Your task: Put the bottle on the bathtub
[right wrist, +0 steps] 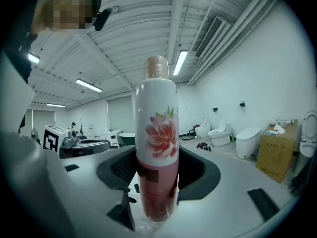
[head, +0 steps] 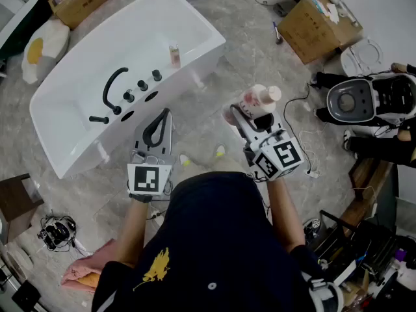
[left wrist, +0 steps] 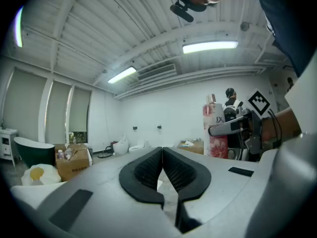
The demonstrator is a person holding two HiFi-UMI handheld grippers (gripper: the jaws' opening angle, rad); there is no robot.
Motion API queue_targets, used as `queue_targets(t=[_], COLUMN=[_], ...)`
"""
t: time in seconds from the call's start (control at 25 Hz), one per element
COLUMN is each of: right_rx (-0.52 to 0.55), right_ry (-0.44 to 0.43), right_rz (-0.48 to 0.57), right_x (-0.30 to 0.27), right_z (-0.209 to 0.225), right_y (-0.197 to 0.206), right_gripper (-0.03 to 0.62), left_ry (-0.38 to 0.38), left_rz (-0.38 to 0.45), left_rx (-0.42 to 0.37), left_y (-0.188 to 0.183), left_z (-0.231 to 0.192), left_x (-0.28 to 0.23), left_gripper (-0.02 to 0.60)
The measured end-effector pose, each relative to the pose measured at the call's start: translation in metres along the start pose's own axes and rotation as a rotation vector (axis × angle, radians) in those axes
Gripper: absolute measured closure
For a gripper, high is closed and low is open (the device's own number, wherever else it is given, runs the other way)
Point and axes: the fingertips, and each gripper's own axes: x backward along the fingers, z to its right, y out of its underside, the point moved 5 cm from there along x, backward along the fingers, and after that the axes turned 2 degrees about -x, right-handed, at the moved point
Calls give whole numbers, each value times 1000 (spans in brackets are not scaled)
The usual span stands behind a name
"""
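- We wear a dark navy top (head: 208,252) with a yellow emblem (head: 156,267) on its front.
- Our left gripper (head: 165,114) and right gripper (head: 250,109) have pale grey bodies.
- Their fingers (left wrist: 148,170) are black, curved and mesh-textured.
- Each gripper carries a white cube (head: 149,179) printed with black square markers.

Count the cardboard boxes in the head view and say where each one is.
2. One cardboard box sits at the top left, beyond the bathtub's far end; a second box stands on the floor at the top right. More may lie out of frame.
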Motion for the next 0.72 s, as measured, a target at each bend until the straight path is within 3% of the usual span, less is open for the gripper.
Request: queue_targets(t=[0.12, 0.36, 0.56, 0.72], right_rx=[25, -22, -34, 46], right_ry=[-10, -21, -99, -156], right_rz=[26, 78, 85, 66], right_x=[9, 83, 97, 125], right_z=[9, 67, 89, 123], right_y=[0, 0, 6, 5], right_gripper=[370, 370, 370, 370], left_ry=[2, 16, -109, -222], left_rz=[-15, 32, 32, 58], left_rx=[-88, -181, -124, -87], left_y=[-1, -21, -23, -33], left_z=[6, 85, 105, 153], left_x=[-11, -33, -27, -34], left_gripper=[563, 563, 563, 563])
